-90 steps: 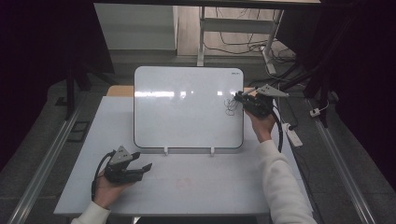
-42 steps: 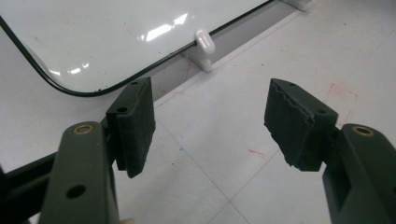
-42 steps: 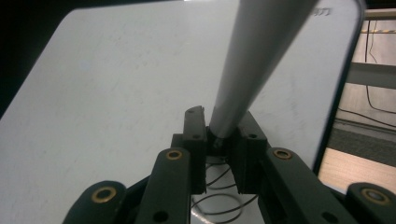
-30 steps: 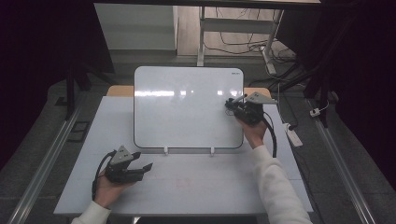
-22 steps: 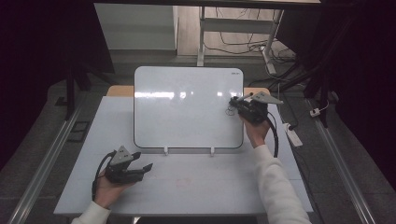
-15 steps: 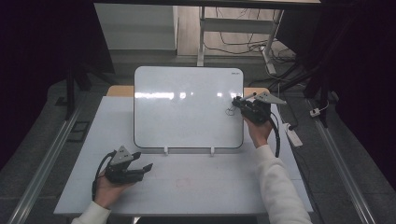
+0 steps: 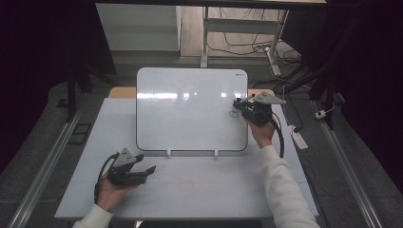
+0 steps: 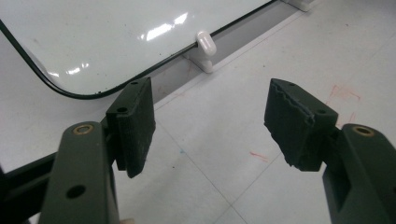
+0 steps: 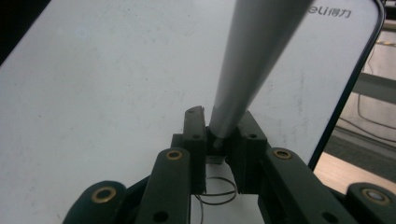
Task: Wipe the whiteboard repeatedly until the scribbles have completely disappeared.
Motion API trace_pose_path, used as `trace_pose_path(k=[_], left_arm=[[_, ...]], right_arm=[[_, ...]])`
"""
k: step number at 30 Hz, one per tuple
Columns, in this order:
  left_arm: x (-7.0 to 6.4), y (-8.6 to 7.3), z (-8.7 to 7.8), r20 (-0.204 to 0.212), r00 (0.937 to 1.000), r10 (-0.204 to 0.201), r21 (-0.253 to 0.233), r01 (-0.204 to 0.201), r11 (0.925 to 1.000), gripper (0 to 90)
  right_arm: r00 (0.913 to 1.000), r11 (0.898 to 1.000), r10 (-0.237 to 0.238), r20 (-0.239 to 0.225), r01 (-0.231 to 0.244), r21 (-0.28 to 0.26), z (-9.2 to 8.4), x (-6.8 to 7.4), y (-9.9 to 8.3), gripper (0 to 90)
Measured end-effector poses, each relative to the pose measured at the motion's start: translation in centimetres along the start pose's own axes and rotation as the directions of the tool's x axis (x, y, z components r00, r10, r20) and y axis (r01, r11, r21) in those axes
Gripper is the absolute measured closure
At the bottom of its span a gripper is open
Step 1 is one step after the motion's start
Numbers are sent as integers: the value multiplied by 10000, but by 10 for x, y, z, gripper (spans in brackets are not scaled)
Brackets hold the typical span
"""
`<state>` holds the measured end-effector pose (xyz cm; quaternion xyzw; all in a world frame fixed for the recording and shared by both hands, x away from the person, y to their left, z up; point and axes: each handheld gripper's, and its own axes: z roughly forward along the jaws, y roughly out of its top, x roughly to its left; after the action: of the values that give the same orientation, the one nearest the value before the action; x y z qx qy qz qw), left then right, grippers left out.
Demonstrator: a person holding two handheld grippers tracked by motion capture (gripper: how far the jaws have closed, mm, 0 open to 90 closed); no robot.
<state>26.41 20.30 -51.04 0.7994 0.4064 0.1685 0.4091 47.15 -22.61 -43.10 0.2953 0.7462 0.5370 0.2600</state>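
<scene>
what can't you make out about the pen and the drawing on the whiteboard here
- Pen tip: right gripper view, hidden between the right gripper fingers.
- Drawing: right gripper view, partly covered by those fingers; high view, too small to read.
- Pen's far end: right gripper view, cut off by the top edge.
- Whiteboard logo: high view, too small.

White whiteboard (image 7: 190, 109), black edge; grey pen (image 9: 257, 51); black tongs (image 8: 210, 121); white table (image 7: 199, 185).

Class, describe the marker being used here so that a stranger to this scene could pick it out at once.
Find the large white rounded-corner whiteboard propped on the pale table. At its right edge, the right gripper is shut on a slim grey marker, tip beside a small black scribble. The left gripper, down on the table, holds nothing.
</scene>
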Motion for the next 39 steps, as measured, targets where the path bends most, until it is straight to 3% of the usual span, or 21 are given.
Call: trace_pose_path(k=[1, 4, 6, 8, 10, 13, 15, 19, 20, 23, 24, 25, 26, 28, 29, 30, 31, 33, 35, 36, 39], left_arm=[[-1, 0, 0, 10, 10000, 10, 7, -10, 10000, 340], [-2, 0, -2, 12, 10000, 49, -57, -49, 10000, 340], [-1, 0, -3, 10, 10000, 12, -114, -12, 9999, 341], [0, 0, -2, 11, 10000, -27, -104, 27, 9999, 340], [0, 0, -1, 23, 10000, -18, -59, 18, 10000, 341], [-2, 0, 0, 24, 10000, 49, -20, -49, 10000, 340], [-3, 1, -1, 39, 10000, 64, -33, -64, 10000, 339], [0, 0, -2, 9, 10000, -57, -100, 57, 9999, 340], [1, 0, -1, 23, 10000, -60, -85, 60, 9999, 340], [0, 1, -1, 31, 10000, -51, -81, 51, 10000, 339], [-1, 1, -2, 40, 10000, -15, -90, 16, 10000, 339], [-1, 1, -2, 40, 10000, -15, -90, 16, 10000, 339], [-1, 0, -3, 42, 10000, -22, -142, 22, 9999, 339], [1, 1, -2, 35, 10000, -83, -144, 84, 9999, 339], [1, 1, -2, 35, 10000, -83, -144, 84, 9999, 339], [2, 1, -2, 34, 10000, -75, -120, 75, 9999, 339], [2, 1, -2, 34, 10000, -75, -120, 75, 9999, 339], [0, 1, -1, 51, 10000, -37, -101, 37, 9999, 339], [-1, 1, -1, 57, 10000, -21, -99, 21, 9999, 338], [-1, 1, -2, 46, 10000, -10, -121, 11, 9999, 338], [0, 1, -2, 39, 10000, -61, -133, 62, 9999, 339]], right_arm=[[9996, 9996, 266, 3, -266, -110, -1, -5, 0, 777], [9915, 9925, 1094, 704, -1050, -630, -8, -22, 2, 777], [9937, 9957, 848, 726, -817, -440, -10, -18, 1, 777], [9989, 9991, 430, 206, -430, 14, -9, -7, -3, 778], [9999, 9997, 60, 91, -63, 231, -10, -3, -7, 777], [9950, 9971, 733, 682, -718, -242, -16, -17, -4, 777], [9938, 9959, 871, 687, -853, -290, -16, -19, -5, 777], [9998, 9988, -1, -222, 12, 485, -12, 5, -13, 778], [9995, 9981, -211, -228, 224, 567, -13, 8, -14, 778], [9999, 9995, 104, 66, -106, 310, -16, -1, -12, 777], [9957, 9966, 821, 439, -817, -97, -19, -14, -11, 777], [9954, 9963, 859, 418, -855, -114, -19, -14, -12, 778], [9972, 9983, 576, 470, -578, 26, -19, -9, -12, 777], [9999, 9985, -74, -116, 80, 544, -16, 5, -14, 777], [9999, 9985, -74, -116, 80, 544, -16, 5, -14, 777], [9965, 9932, -751, -357, 780, 863, -15, 15, -17, 778], [9965, 9932, -751, -357, 780, 863, -15, 15, -17, 778], [9995, 9993, 5, 316, -16, 372, -19, -2, -13, 777], [9969, 9987, 503, 605, -508, 66, -20, -10, -9, 777], [9970, 9992, 394, 664, -401, 91, -18, -7, -9, 778], [9973, 9950, -685, -248, 701, 718, -7, 18, -11, 777]])
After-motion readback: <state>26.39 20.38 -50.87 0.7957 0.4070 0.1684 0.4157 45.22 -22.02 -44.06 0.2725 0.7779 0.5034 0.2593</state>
